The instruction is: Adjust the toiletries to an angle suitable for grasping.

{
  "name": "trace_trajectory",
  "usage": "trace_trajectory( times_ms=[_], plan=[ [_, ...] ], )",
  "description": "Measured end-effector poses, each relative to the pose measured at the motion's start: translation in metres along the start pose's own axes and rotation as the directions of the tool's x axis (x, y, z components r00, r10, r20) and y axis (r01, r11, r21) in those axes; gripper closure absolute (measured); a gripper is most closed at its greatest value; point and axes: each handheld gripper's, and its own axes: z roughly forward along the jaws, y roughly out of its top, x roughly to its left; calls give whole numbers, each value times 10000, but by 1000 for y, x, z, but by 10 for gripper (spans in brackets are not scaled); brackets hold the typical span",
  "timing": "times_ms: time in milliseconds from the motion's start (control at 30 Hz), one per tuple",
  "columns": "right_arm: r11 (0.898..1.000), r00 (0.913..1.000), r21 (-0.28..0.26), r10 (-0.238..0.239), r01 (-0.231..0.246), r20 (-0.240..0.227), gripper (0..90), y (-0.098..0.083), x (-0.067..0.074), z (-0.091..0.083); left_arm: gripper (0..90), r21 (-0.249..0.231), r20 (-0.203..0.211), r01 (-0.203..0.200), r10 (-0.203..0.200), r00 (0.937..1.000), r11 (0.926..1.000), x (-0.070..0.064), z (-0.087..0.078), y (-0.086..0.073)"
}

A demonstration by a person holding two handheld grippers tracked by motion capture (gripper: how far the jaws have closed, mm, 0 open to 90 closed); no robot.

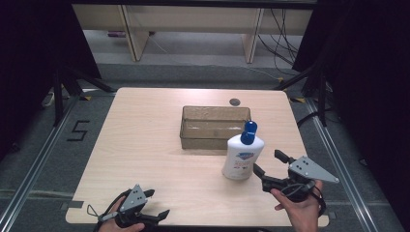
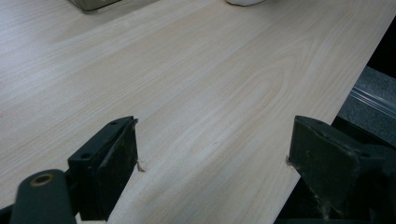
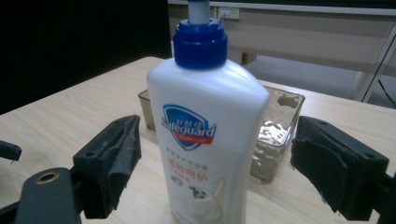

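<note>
At the left, the left hand-held gripper rests low near the front edge of the bench, its jaws wide and empty. In the middle stands a clear brown bin, which seems empty, though the glare makes this hard to tell. Just in front of its right corner the white soap bottle stands upright with its blue pump on top. The right hand-held gripper is wide open just beside the bottle, not touching. To grasp well, it should advance until both pads flank the bottle's body below the shoulder, then close evenly so that the bottle does not tip.
</note>
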Motion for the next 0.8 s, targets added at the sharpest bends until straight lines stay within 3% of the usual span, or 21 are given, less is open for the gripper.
trace_trajectory(
  times_ms=[67, 167, 233, 333, 467, 500, 533, 600, 800],
  plan=[
    [9998, 9998, -109, -183, 184, 56, 165, 2, -1, 1, 150, -35, -2, 7, -7, 10000, 10000, 0, 0, 0],
    [9999, 9999, 2, 162, -162, 33, 167, 8, 4, 3, 150, 45, -26, 24, -24, 10000, 10000, 0, 0, 0],
    [9992, 9993, -152, -375, 376, 66, 170, 12, 2, 5, 150, 66, -19, 20, -20, 10000, 10000, 0, 0, 0],
    [9999, 9999, -121, -99, 99, -58, 172, 19, 6, 8, 150, 34, 22, 74, -74, 10000, 10000, 0, 0, 0],
    [9986, 9994, -411, -332, 328, -79, 174, 24, 6, 11, 150, 30, 26, 82, -83, 10000, 10000, 0, 0, 0],
    [9996, 9997, -280, -109, 103, -202, 178, 27, 8, 12, 150, 33, 21, 89, -89, 10000, 10000, 0, 0, 0],
    [9985, 9992, -405, -374, 368, -141, 181, 28, 7, 14, 150, 130, -37, -49, 50, 10000, 9999, 1, -1, 0],
    [9987, 9995, -400, -308, 307, -8, 185, 30, 8, 15, 150, 99, -13, -11, 11, 10000, 10000, 1, 0, 0],
    [9974, 9989, -589, -416, 403, -215, 224, 37, 8, 25, 150, 199, -50, -5, 6, 10000, 9998, 1, -1, 0]
  ],
)
